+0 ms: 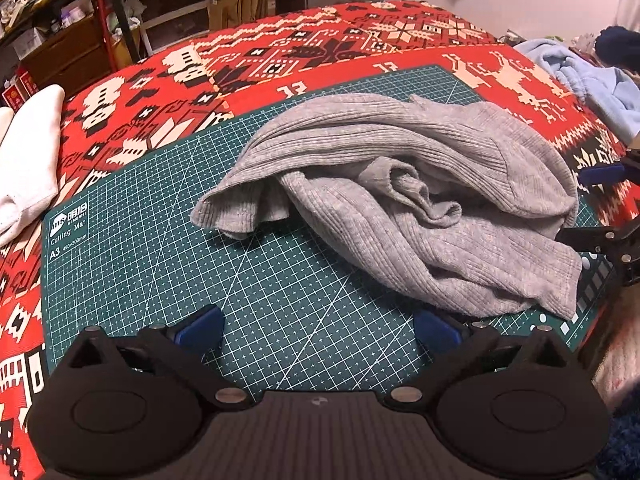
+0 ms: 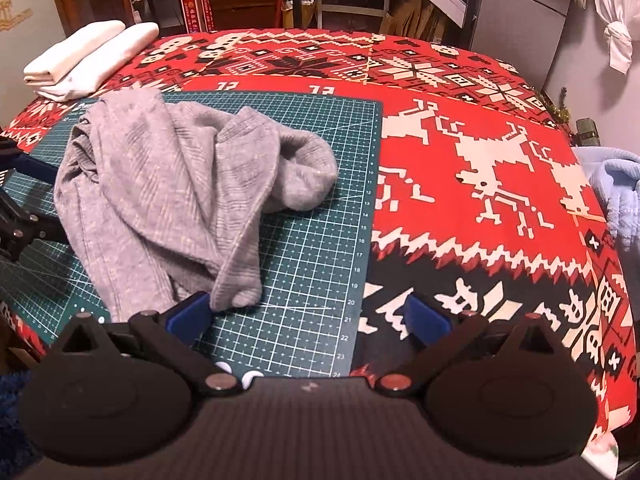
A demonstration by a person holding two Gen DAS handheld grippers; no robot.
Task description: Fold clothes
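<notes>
**Grey garment bunched on mat; both tongs spread and empty**

The left tongs (image 1: 316, 328) and right tongs (image 2: 308, 314) stand released, grasping nothing. The crumpled grey ribbed knit garment (image 1: 400, 184) lies on the green gridded cutting mat (image 1: 160, 264), over the red patterned cloth on the surface (image 2: 480, 240). Advised: seize two opposite hem corners and spread it flat before any fold.

Red patterned tablecloth (image 2: 480, 216); on it green cutting mat (image 2: 312, 240), folded white cloths (image 2: 88, 60), blue towel (image 2: 616, 184).
</notes>
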